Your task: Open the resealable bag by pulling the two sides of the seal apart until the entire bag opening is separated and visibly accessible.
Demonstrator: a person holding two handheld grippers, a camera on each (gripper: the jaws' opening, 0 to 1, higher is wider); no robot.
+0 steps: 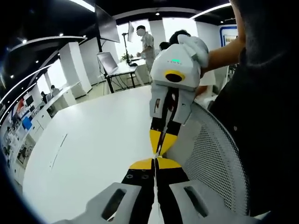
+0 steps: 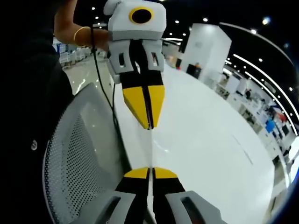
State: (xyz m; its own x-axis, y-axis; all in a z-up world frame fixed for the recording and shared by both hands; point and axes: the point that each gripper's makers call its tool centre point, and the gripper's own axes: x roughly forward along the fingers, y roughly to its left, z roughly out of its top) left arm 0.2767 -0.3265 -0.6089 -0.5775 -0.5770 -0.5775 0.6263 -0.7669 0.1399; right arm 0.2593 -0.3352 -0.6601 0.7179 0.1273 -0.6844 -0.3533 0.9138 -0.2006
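Left gripper view has the left gripper (image 1: 154, 161) with its jaws pressed together on a thin clear film edge, and the right gripper (image 1: 162, 139) facing it tip to tip, likewise closed. Right gripper view shows a faint clear strip, seemingly the resealable bag (image 2: 150, 144), stretched between the two grippers above the white table (image 2: 210, 140), beside a mesh chair back (image 2: 74, 154). Both sides look gripped; next comes a steady pull apart.
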